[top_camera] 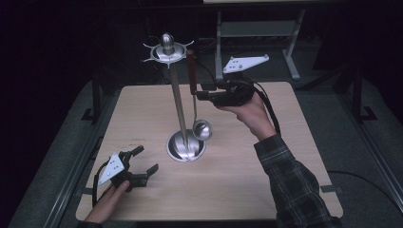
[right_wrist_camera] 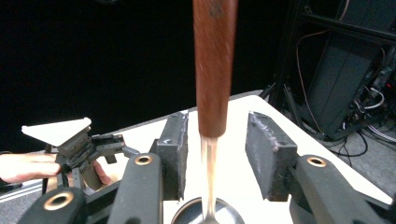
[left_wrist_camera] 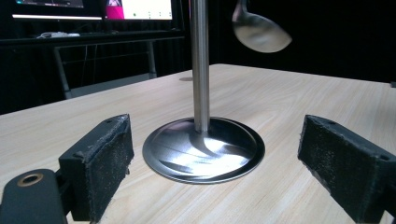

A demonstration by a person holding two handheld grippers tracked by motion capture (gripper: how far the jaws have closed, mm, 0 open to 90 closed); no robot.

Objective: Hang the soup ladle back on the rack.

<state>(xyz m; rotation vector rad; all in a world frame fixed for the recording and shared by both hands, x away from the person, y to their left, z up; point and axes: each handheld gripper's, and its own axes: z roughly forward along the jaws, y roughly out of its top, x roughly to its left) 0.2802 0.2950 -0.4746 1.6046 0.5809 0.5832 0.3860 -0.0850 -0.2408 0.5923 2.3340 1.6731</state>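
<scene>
Pale wood-grain table, dark room: polished steel utensil stand at its centre.
Wooden-handled steel ladle hangs from the stand's top between the right gripper's released, parted foam pads; left gripper rests spread wide, holding nothing.

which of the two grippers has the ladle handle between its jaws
The right gripper, raised beside the stand's top: the ladle hangs between its open jaws. The left gripper rests low.

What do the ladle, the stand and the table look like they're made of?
Ladle: shiny metal bowl and shaft, likely steel; its red-brown handle looks like wood, maybe plastic. Stand: polished metal with mirror-like reflections. Table: pale wood grain, matte, possibly laminate.
</scene>
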